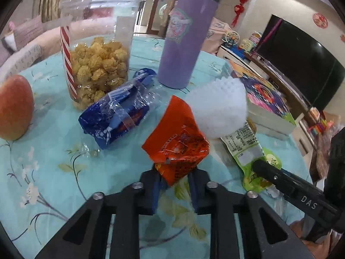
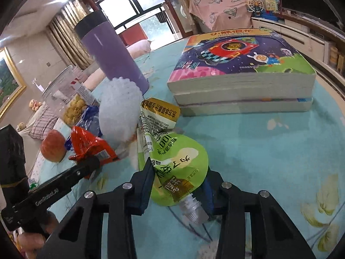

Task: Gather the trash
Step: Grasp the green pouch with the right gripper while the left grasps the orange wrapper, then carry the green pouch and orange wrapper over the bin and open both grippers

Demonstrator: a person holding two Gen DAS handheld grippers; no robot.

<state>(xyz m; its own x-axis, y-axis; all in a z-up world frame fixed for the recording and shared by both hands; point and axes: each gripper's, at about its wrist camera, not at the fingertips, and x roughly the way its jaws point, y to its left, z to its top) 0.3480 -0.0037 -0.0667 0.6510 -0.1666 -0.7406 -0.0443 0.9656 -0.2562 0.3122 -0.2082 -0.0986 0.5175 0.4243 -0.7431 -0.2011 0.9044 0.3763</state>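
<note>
Now my left gripper (image 1: 174, 172) pinches the orange wrapper (image 1: 176, 138) mid-table, and my right gripper (image 2: 179, 179) clamps the green pouch (image 2: 172, 159) lying before the stacked books (image 2: 239, 75).

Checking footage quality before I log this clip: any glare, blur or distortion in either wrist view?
Left wrist: strong fisheye bending with dark corners, the white foam fruit net looks soft and washed out. Right wrist: the same curvature, the window is blown out, the stacked books stay sharp.
</note>
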